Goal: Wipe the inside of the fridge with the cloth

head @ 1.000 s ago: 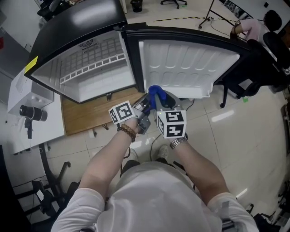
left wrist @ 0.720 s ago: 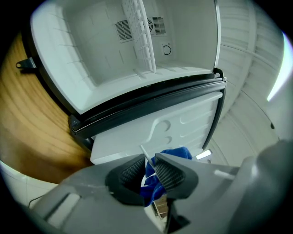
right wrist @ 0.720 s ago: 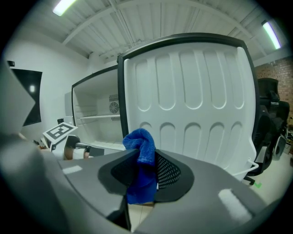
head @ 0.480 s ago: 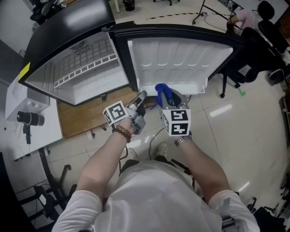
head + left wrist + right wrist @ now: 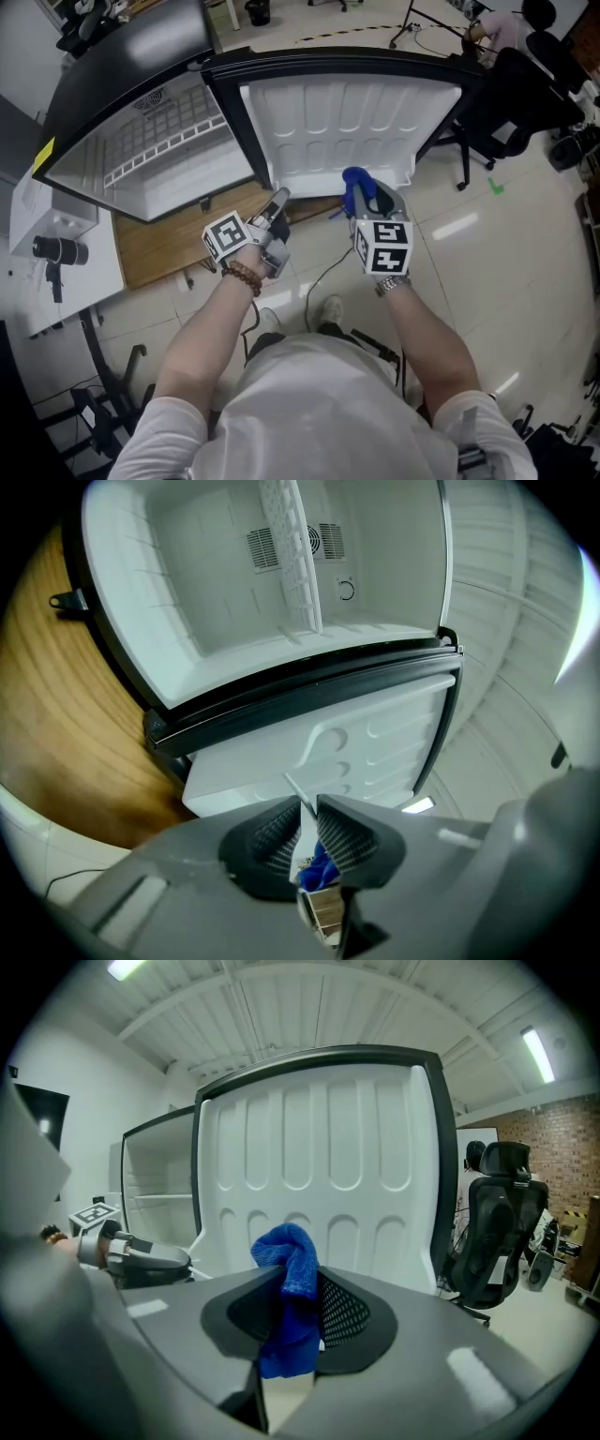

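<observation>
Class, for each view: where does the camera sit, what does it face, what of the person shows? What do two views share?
Head view: on the head, looking steeply down at the fridge; forearms, left gripper, right gripper show.
Left gripper view: on that gripper, facing the fridge interior; its jaws have just been closing, nearly meeting, nothing clearly between.
Right gripper view: on that gripper, facing the door liner; its jaws clamp the blue cloth.
Shared: head and right gripper views show the cloth.

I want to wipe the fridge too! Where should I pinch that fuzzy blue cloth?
Pinch the bunched middle, coming from behind it, as the right gripper does. The fuzzy blue cloth is folded into a thick wad, so the tuft poking past the jaws is free for wiping.
</observation>
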### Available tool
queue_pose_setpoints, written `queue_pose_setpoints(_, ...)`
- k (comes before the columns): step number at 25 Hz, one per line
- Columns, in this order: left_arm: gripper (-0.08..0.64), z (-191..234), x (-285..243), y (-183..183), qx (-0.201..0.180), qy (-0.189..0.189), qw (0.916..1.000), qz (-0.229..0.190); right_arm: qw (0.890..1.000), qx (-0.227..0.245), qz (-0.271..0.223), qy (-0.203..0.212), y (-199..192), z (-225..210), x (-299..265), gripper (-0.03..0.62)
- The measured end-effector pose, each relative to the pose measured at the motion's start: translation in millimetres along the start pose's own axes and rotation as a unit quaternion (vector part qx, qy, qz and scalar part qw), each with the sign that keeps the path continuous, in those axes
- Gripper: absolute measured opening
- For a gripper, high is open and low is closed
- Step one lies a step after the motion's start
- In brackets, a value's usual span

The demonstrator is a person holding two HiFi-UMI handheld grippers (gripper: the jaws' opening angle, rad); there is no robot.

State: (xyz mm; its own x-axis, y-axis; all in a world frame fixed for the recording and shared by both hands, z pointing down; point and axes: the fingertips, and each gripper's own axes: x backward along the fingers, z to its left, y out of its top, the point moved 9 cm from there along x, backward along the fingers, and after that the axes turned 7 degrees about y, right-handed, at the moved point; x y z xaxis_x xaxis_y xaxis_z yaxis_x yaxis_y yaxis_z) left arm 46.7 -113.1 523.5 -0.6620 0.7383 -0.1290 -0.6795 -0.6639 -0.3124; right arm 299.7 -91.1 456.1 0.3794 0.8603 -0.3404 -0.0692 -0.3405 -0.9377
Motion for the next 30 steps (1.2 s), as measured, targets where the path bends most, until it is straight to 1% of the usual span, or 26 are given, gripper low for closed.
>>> queue_pose_setpoints(4,0.055,-1,0,-1,0.005,-0.003,1.0000,-0.006,1.000,-0.003,-0.002,-0.021,-2,-25,10,0.094)
queue_pose_setpoints(10,0.046,-9,-2,-3,0.009,-0.030,0.9994,-0.012,0.999,-0.009,-0.005,-0.051,-4,-59,22,0.094)
queue_pose_setpoints(15,0.040,-11,-2,-5,0.011,-0.029,0.9994,-0.017,0.998,-0.012,-0.009,-0.064,-5,-79,30,0.094)
queue_pose_setpoints(19,0.037,-11,-1,-6,0.013,-0.026,0.9994,-0.019,0.997,-0.015,-0.011,-0.073,-6,-90,34,0.094)
queue_pose_setpoints(25,0.034,-6,0,-6,0.019,-0.010,0.9995,-0.024,0.996,-0.020,-0.015,-0.081,-6,-101,38,0.094)
queue_pose_setpoints(30,0.031,-13,-2,-5,0.029,-0.029,0.9988,-0.026,0.996,-0.030,-0.031,-0.074,1,-97,46,0.094)
